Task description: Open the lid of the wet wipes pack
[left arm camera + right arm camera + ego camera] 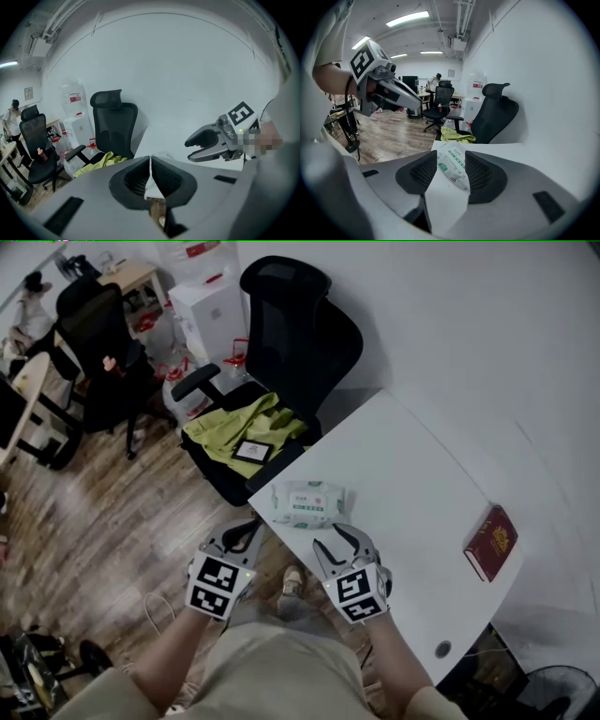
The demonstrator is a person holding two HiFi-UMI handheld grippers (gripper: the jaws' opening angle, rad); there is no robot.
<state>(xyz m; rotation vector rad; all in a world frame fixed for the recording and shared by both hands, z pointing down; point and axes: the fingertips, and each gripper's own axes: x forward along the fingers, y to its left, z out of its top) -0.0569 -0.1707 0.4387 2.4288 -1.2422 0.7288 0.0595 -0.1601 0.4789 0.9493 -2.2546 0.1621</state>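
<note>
Wet wipes pack (308,503) lies face-up, seemingly closed. Right gripper (336,538) aims parted jaws at it, likely to open it — left gripper (246,532) (jaws together) hovers.

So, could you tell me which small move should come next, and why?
Probably ease the right gripper forward to the wet wipes pack: its jaws stand open and empty, the pack lies untouched on the table just ahead, and the left gripper is shut, beyond the table's edge.
</note>
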